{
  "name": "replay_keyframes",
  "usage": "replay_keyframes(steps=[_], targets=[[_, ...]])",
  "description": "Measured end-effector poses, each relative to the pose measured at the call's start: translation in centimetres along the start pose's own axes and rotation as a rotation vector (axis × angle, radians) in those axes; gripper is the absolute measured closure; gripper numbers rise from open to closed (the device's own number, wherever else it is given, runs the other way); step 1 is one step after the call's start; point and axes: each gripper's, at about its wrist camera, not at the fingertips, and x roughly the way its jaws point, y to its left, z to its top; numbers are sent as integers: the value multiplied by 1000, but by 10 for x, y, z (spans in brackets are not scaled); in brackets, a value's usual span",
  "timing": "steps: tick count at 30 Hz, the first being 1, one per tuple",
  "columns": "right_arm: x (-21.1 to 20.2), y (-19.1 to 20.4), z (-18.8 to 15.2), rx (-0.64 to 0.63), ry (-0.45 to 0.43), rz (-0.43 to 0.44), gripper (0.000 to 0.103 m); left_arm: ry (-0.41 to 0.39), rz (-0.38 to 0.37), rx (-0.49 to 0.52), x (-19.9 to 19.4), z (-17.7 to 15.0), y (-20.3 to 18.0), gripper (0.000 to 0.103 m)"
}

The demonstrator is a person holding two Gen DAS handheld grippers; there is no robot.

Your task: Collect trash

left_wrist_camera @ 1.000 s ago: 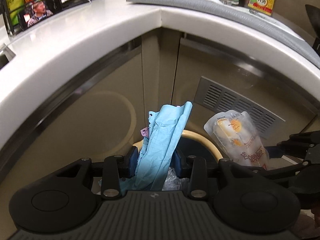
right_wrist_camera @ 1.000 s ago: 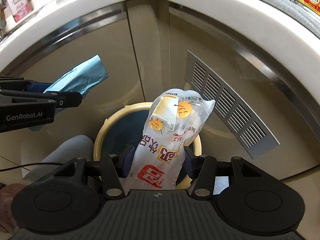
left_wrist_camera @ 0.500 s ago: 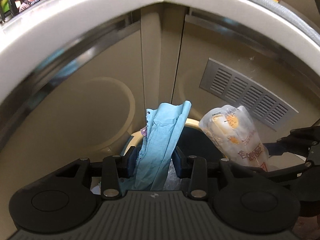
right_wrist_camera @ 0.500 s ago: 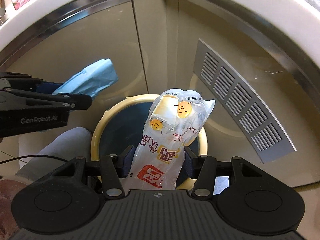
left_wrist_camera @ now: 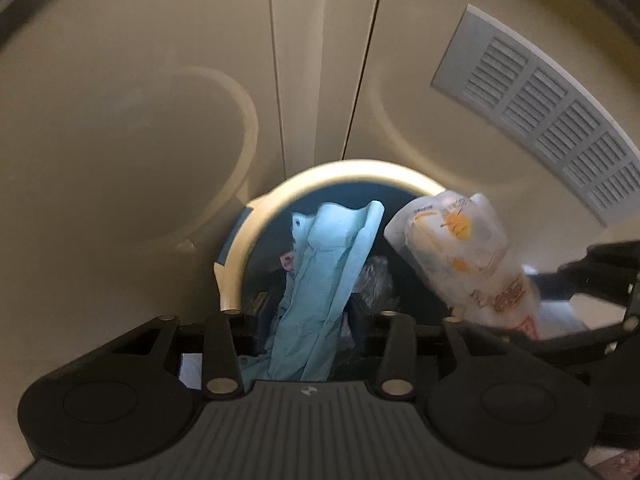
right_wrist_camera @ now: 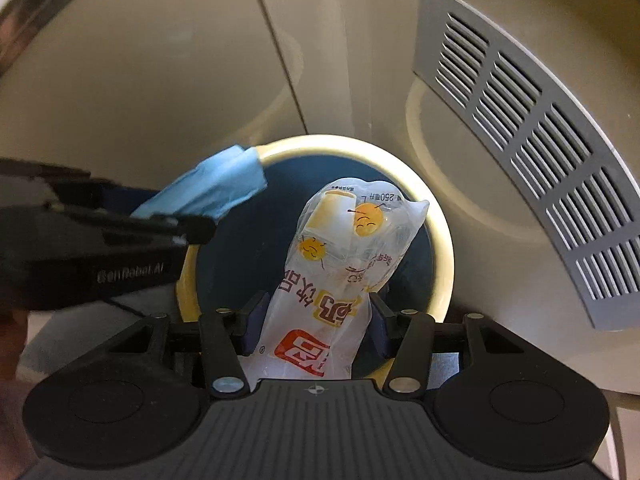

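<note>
My left gripper [left_wrist_camera: 308, 324] is shut on a crumpled light blue wrapper [left_wrist_camera: 328, 276], held over the mouth of a round trash bin with a cream rim [left_wrist_camera: 240, 236] and dark blue inside. My right gripper [right_wrist_camera: 316, 320] is shut on a clear plastic drink pouch [right_wrist_camera: 344, 264] with yellow faces and red print, held above the same bin [right_wrist_camera: 440, 240]. The pouch [left_wrist_camera: 464, 256] shows at the right of the left wrist view. The blue wrapper [right_wrist_camera: 216, 192] and the left gripper's black body [right_wrist_camera: 80, 252] show at the left of the right wrist view. Crumpled clear plastic [left_wrist_camera: 376, 276] lies inside the bin.
Beige cabinet doors [left_wrist_camera: 160, 100] stand close behind the bin and meet in a corner. A grey vent grille [right_wrist_camera: 520, 112] is set in the right door. The counter edge curves overhead at the upper left [right_wrist_camera: 60, 0].
Both grippers have moved down and forward with their trash. The countertop has left the view, and the bin mouth now lies right under the wrapper and the pouch.
</note>
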Motion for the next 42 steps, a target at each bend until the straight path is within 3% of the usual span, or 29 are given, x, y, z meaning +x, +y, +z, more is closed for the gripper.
replay_keyframes(steps=[1,3,4,6,8,17,23,33,42], targets=[[3,-3,3,15,7,1,44,15,7,-3,2,1,0,42],[7,-6,9,48,17,-9,41,17,48,-15,3,2,2,19],[6,-9,10,63,17,-14,39,6,58,-16,2,3,3,16],[2,-14,10,92,8,-19,18,3,49,-29,1,3,9,10],[0,-19,12,117,1,-28,12,22,47,-43,2,3,16,0],[-34,-12,-6,92,-32,-29,9,-28,70,6,-27,-14,15,0],[-61,14,-41,15,-108,-48,6,-112,63,10,-64,-43,6,0],[-101,46,-66,-145,-273,-137,4,-180,58,9,-99,-69,2,0],[-115,48,-75,-147,-303,-168,4,-244,66,45,-118,-75,-5,0]])
